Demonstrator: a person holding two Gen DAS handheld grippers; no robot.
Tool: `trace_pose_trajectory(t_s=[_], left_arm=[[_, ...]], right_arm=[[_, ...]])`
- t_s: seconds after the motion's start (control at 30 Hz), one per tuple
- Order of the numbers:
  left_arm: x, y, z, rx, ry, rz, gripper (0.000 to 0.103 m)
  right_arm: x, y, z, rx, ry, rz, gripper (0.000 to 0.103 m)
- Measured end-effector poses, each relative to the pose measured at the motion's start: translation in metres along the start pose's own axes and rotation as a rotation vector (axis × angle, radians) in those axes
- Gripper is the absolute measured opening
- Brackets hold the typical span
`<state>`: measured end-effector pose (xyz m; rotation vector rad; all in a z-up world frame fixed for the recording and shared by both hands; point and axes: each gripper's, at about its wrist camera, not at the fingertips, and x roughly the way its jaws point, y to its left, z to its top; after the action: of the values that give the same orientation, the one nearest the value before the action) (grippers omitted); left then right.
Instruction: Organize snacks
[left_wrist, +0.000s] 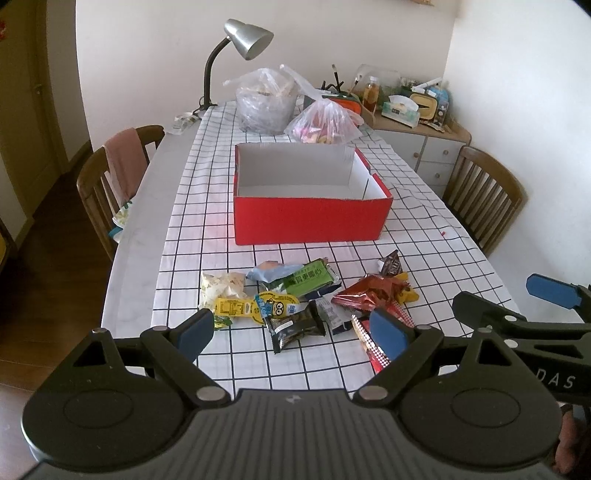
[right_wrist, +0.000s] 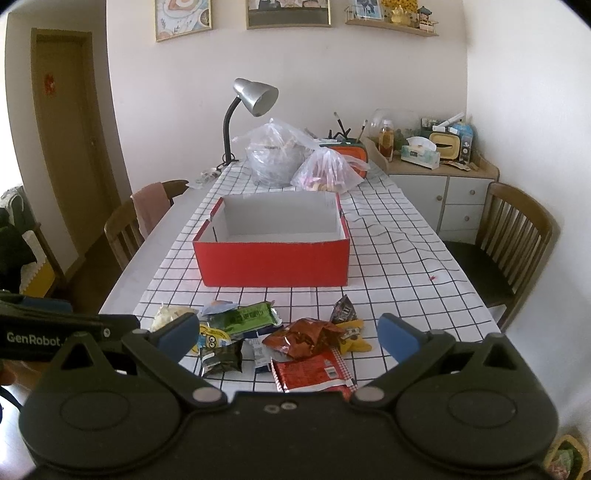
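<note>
Nothing has been sorted yet, as far as the views show: the red box (left_wrist: 312, 218) stands open with only its bare white inside visible, and every snack packet lies loose on the checked cloth of the worktop (left_wrist: 424, 236) in front of the box's near wall. The whole job appears to remain.

The left gripper (left_wrist: 291, 332) hangs spread and grasping nothing, above the near edge of the pile. The dark brown wrapper (left_wrist: 295, 326) and the yellow cartoon pouch (left_wrist: 275, 306) sit between its fingers (left_wrist: 194, 334), farther from the box than the green packet (left_wrist: 314, 282).

The right gripper (right_wrist: 290, 338) is likewise released and bare. The red checked-edge packet (right_wrist: 314, 373) lies between its fingers (right_wrist: 399, 341), with the crumpled red-brown bag (right_wrist: 306, 336) just behind it, toward the box.
</note>
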<state>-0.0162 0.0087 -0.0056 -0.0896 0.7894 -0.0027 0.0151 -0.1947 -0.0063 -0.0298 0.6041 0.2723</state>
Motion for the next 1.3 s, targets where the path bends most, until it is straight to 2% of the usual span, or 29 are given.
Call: trace_pose_trajectory(t_s=[0.7,0.9,1.13,1.3], left_arm=[[0.006,-0.001,0.003,0.003,0.013,-0.007,0.092],[0.022,0.012,0.006,-0.04,0.036,-0.003,0.092],[0.05,0.037,0.009,-0.111,0.068,0.05,0.092],[0.074,0.053,0.014,-0.126,0.091,0.088,0.092]], right_arm=[[0.006,0.002,0.002,-0.031,0.001,0.003,0.103],[0.026,-0.006,0.001,-0.01,0.031,-0.014,0.103],[0.064,-0.016,-0.001,-0.004,0.07,-0.01,0.101],[0.091,-0.024,-0.004,-0.016,0.097,0.006,0.099]])
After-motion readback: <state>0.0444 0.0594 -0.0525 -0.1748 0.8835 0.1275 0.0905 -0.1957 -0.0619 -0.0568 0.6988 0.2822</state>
